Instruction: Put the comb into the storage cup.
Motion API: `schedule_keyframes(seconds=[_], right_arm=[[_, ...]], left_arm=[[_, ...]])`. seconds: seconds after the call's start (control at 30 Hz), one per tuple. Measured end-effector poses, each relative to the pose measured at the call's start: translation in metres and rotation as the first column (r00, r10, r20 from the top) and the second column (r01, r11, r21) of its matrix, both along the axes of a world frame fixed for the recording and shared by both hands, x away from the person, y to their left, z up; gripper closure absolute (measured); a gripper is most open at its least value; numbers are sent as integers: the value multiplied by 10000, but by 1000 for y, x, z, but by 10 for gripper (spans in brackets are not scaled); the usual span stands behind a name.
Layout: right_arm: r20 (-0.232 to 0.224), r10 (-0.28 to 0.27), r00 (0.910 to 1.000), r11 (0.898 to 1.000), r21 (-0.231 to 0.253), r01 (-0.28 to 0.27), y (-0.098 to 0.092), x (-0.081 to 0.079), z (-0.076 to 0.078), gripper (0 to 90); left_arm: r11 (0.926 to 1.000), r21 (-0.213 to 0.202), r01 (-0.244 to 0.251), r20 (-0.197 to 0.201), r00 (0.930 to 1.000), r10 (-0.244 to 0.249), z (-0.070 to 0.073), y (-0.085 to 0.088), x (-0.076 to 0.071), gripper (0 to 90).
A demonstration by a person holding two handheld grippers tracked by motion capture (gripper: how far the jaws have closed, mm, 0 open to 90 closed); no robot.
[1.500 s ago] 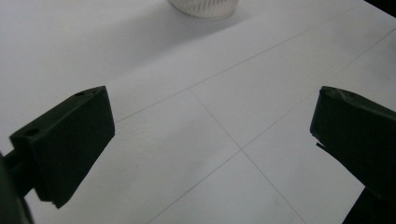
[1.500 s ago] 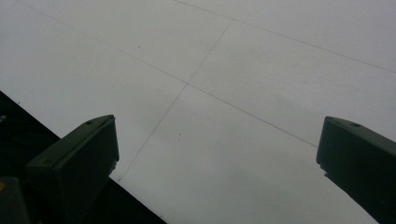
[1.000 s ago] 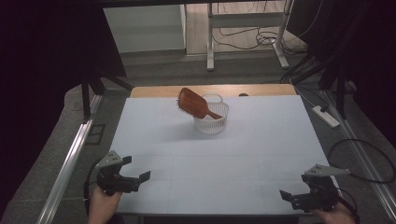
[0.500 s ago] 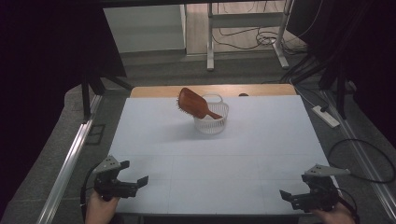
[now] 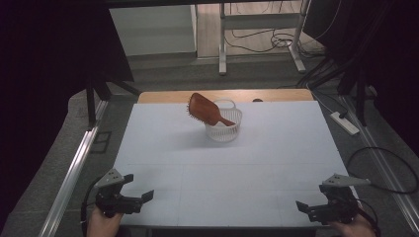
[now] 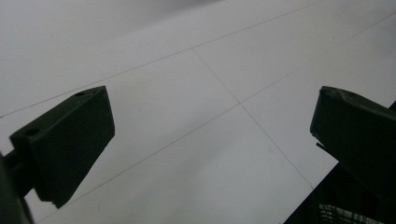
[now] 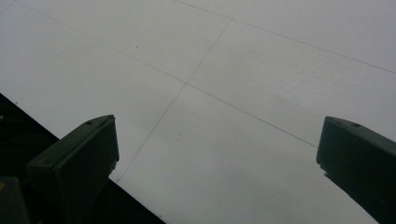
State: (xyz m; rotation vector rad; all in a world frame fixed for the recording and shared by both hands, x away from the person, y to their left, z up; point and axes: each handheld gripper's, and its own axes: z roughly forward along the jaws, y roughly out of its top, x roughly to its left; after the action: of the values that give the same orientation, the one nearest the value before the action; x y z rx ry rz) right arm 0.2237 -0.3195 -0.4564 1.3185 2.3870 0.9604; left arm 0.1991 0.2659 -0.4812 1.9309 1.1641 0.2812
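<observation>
Both the left gripper (image 5: 143, 200) and the right gripper (image 5: 302, 207) have their jaws spread wide, holding nothing. The brown hairbrush (image 5: 205, 109) leans in the white basket (image 5: 225, 129), far ahead of them, so its handle pokes inside.

A white sheet (image 5: 276, 163) is covering the table, with a strip of bare wood (image 5: 163, 96) showing along the far edge. A white basket (image 5: 225, 127) is standing on the far half of the sheet, near its middle. A brown hairbrush (image 5: 205, 109) is lying tilted in the basket, its handle inside and its head jutting up over the left rim. The left gripper (image 5: 143, 198) and the right gripper (image 5: 302, 208) are resting at the near corners, well apart from the basket, each held in a hand, jaws pointing inward.
</observation>
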Motion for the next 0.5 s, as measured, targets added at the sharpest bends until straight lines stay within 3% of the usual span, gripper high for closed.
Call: schedule_keyframes(seconds=[0.5], right_arm=[[2, 19, 10000, 10000, -50, -19, 1, 0, 0, 0]], left_arm=[[9992, 336, -220, -179, 9996, 226, 1, -1, -4, 0]])
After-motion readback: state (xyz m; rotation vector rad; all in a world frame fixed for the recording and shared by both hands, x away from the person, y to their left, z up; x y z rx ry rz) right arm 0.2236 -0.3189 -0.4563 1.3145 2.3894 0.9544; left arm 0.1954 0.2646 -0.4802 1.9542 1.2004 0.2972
